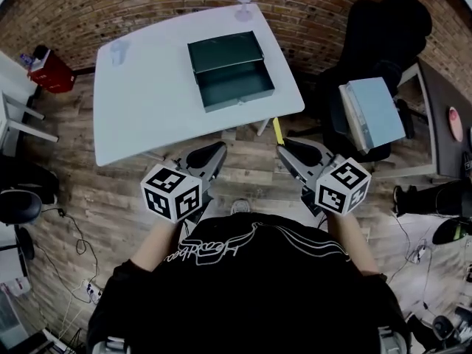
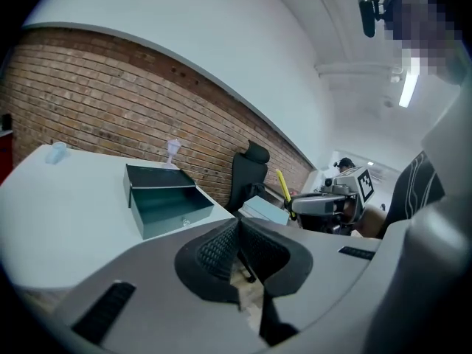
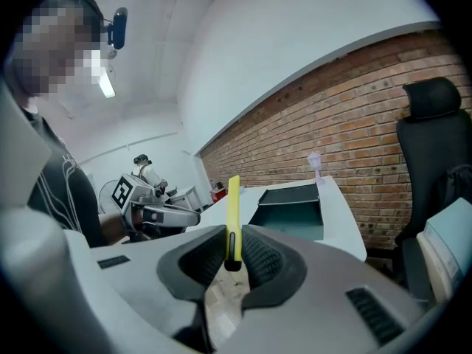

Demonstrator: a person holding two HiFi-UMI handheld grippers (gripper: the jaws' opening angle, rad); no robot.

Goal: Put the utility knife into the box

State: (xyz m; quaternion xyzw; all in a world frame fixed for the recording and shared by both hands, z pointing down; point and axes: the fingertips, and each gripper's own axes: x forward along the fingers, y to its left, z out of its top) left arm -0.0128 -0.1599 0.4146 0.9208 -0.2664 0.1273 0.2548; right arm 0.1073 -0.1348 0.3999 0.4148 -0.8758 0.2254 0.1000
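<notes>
Item 1, far left: a red plastic container [image 1: 51,71] is sitting on a side surface, well apart from everything else.

Item 2: a white rectangular table [image 1: 147,109] is occupying the far centre. A pale translucent cup [image 1: 119,50] is standing near its far left corner.

Item 3: a dark green metal box [image 1: 240,98] is resting on the table's right half with its hinged lid lying open toward the far side and its tray showing empty. A clear stemmed glass [image 1: 243,2] is standing just beyond it at the far edge.

Item 4: the left gripper [image 1: 214,153] is hovering near the table's near edge over the wood floor, its ribbed pads [image 2: 221,245] meeting with nothing between them.

Item 5: the right gripper [image 1: 289,150] is clamping the tail of a slim yellow utility knife [image 3: 233,212] (its body is sticking out past the jaws toward the table), not yet over the box.

Item 6, right: a black office chair [image 1: 383,43] is carrying a pale blue flat case [image 1: 372,113].
</notes>
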